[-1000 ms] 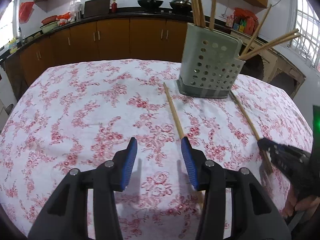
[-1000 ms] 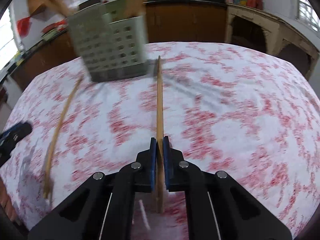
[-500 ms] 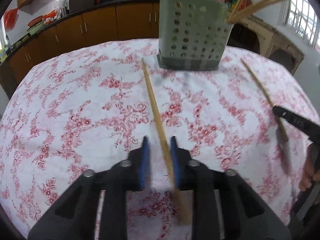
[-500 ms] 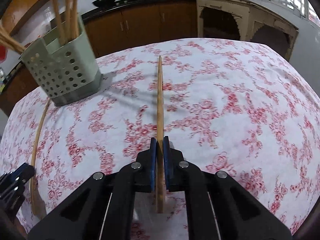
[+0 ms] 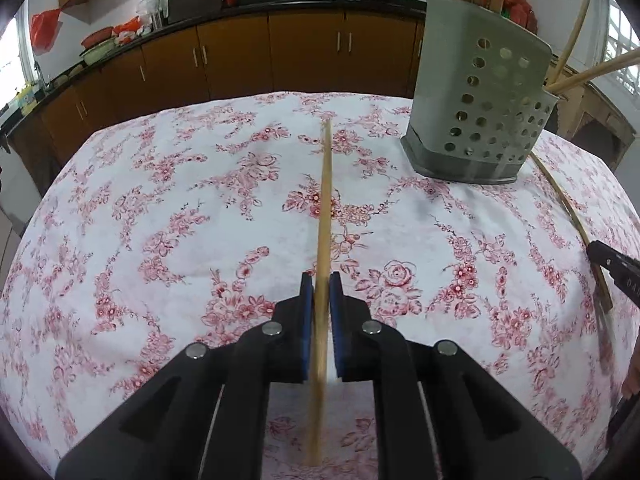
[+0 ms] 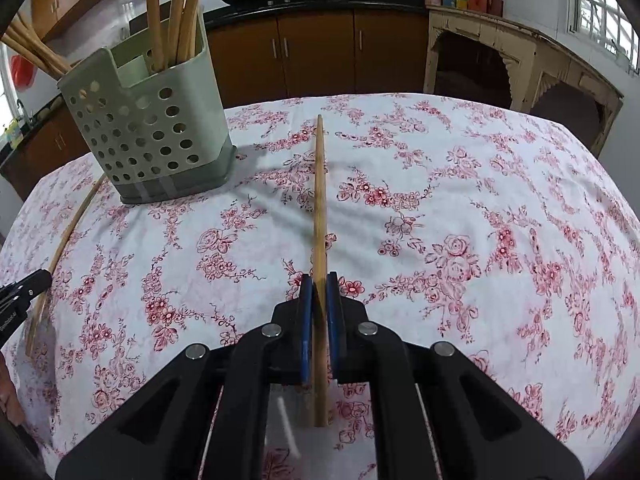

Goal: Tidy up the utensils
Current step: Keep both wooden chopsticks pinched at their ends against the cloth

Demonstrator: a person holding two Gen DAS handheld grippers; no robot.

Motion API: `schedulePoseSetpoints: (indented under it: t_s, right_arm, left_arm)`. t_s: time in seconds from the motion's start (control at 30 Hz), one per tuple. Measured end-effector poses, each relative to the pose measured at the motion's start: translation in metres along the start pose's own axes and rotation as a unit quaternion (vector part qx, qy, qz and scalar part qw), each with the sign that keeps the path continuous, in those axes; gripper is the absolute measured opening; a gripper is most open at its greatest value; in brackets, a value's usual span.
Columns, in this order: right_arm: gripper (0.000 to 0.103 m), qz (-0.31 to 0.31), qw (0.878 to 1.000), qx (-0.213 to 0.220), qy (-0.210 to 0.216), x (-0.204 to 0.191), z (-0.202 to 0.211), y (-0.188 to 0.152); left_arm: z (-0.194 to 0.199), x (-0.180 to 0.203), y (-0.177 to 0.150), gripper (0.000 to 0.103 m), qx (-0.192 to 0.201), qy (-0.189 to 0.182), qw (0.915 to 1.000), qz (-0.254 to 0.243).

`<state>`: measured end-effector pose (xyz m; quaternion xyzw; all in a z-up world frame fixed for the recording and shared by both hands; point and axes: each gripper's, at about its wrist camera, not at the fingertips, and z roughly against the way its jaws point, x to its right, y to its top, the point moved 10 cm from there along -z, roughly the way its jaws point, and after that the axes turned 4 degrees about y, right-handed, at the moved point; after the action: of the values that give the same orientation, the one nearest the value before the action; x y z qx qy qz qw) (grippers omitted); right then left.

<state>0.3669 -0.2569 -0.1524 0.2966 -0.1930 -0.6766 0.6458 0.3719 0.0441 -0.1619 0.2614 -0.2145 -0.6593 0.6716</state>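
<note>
My left gripper [image 5: 319,280] is shut on a wooden chopstick [image 5: 325,200] that points forward over the floral tablecloth. My right gripper [image 6: 319,282] is shut on a second wooden chopstick [image 6: 319,192], also pointing forward. A grey perforated utensil holder [image 5: 480,108] with several chopsticks standing in it sits at the far right of the left wrist view and at the far left of the right wrist view [image 6: 148,128]. Each gripper's chopstick also shows at the edge of the other view, at the right [image 5: 568,208] and at the left [image 6: 64,248].
The round table [image 5: 160,200] is covered by a white cloth with red flowers. Brown kitchen cabinets [image 5: 240,60] with pots on the counter stand behind it. A pale wooden sideboard [image 6: 512,52] stands at the back right.
My left gripper moved onto the chopstick on the cloth and closed on it. My right gripper stayed shut on its chopstick and swung so the holder sits further left.
</note>
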Motion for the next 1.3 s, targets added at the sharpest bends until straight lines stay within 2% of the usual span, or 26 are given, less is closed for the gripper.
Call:
schedulePoseSetpoints:
  t_s: [0.83, 1.13, 1.3]
  right_arm:
    - [0.008, -0.010, 1.000, 0.000, 0.012, 0.001, -0.001, 0.000]
    - [0.008, -0.009, 1.000, -0.001, 0.017, -0.002, 0.008, -0.009]
    - [0.008, -0.013, 1.000, 0.000, 0.026, 0.000, 0.012, -0.013]
  left_arm:
    - [0.000, 0.000, 0.000, 0.015, -0.002, -0.014, 0.9998, 0.013]
    - [0.016, 0.002, -0.019, 0.015, -0.002, -0.009, 0.9999, -0.010]
    - [0.020, 0.005, -0.025, 0.008, -0.002, -0.006, 0.9997, -0.022]
